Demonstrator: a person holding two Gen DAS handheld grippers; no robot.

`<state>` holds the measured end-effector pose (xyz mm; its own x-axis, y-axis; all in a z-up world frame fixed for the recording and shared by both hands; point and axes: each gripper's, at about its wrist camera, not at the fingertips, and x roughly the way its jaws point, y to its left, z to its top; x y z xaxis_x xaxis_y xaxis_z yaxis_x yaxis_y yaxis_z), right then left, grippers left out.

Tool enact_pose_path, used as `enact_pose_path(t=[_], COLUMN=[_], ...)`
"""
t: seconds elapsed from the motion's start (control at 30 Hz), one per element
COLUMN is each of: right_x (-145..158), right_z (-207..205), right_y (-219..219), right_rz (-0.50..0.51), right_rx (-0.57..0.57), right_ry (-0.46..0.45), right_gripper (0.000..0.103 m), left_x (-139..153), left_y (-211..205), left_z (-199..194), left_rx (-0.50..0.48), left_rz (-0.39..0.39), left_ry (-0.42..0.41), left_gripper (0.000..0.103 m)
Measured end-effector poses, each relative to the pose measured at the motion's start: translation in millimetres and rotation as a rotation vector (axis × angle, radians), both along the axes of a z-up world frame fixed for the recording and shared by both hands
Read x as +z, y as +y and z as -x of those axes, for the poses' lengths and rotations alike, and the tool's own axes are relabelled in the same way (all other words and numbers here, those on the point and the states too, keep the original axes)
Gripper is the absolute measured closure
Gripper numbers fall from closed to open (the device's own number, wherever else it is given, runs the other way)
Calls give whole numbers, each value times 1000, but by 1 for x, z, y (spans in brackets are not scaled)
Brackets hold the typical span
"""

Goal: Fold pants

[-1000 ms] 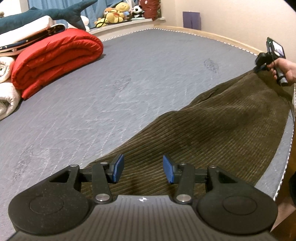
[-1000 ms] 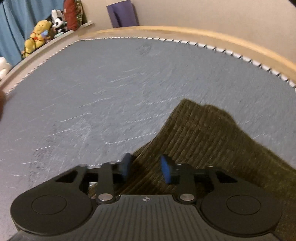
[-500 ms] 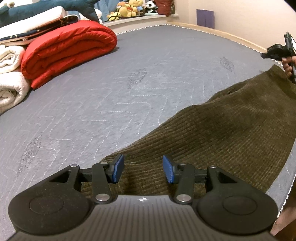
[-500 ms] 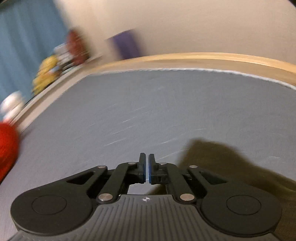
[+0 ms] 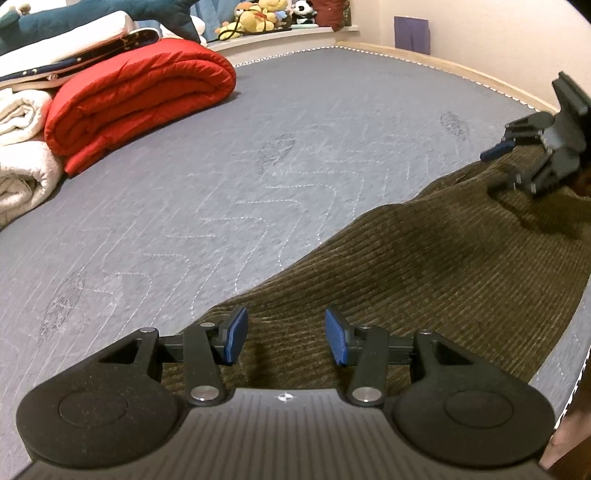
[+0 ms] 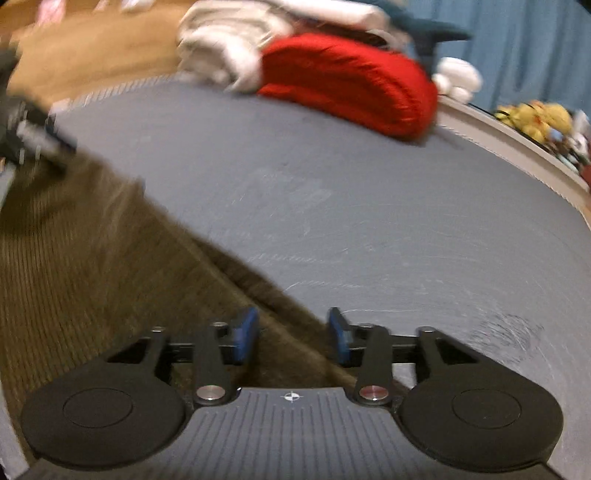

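Note:
Olive-brown corduroy pants (image 5: 424, 266) lie flat along the near edge of a grey quilted mattress (image 5: 221, 166). My left gripper (image 5: 282, 341) is open and empty, its blue pads just above one end of the pants. My right gripper (image 6: 291, 338) is open and empty over the pants' (image 6: 92, 258) far edge, at the other end. In the left wrist view the right gripper (image 5: 495, 162) shows at the far right, above the cloth. The right wrist view is blurred; the left gripper (image 6: 61, 155) shows dimly at its left edge.
A rolled red duvet (image 5: 136, 96) and white folded blankets (image 5: 22, 147) lie at the mattress's far left. Plush toys (image 5: 258, 14) sit on a ledge behind. A wooden frame (image 5: 480, 74) borders the far side. The mattress edge (image 5: 580, 369) drops off at right.
My right gripper shut half a second ago, then opened again and swung round to face along the pants toward the left gripper. The left gripper stayed open and tilted down slightly.

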<state>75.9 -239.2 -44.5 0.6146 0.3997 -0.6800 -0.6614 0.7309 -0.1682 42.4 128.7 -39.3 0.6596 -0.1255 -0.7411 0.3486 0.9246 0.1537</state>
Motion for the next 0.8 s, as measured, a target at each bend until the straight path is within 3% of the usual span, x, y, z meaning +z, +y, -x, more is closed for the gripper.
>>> enact_pose_path(t=[0.07,0.13,0.2,0.23,0.27,0.43,0.6,0.63,0.73,0.8], right_x=[-11,-21,-16,-14,-12,-4,-7,-6,-6,-2], right_z=[-2,3,-3,-4,-5,-11,-3,-2,2,5], right_y=[13,23,18,18,19,10,14,14,7,1], right_rz=[91,112,43,34,39,40,45,45,51,38], right_rx=[25,21,23,24,33,-34,-62,-72,-118,-128], right_ry=[13,19,79,77,74,56,51,49,34,30], right_gripper=[34,34,55,77,87,93,91,85,50,46], left_x=[-1,-2,-3,-2,-2,-1,-8,-12,-26,-25], left_y=[3,7,12,14,16,26,44,51,66,70], left_z=[0,0,-1,0,-1,-1,4,7,23,36], left_rx=[5,15,26,31,37,71,109,122,129,118], left_rz=[-4,-9,-7,-6,-3,2,-8,-14,-61,-77], left_ry=[5,8,11,10,9,15,75,116,200,183], left_gripper=[52,52,52,52,52,52,52,53,62,62])
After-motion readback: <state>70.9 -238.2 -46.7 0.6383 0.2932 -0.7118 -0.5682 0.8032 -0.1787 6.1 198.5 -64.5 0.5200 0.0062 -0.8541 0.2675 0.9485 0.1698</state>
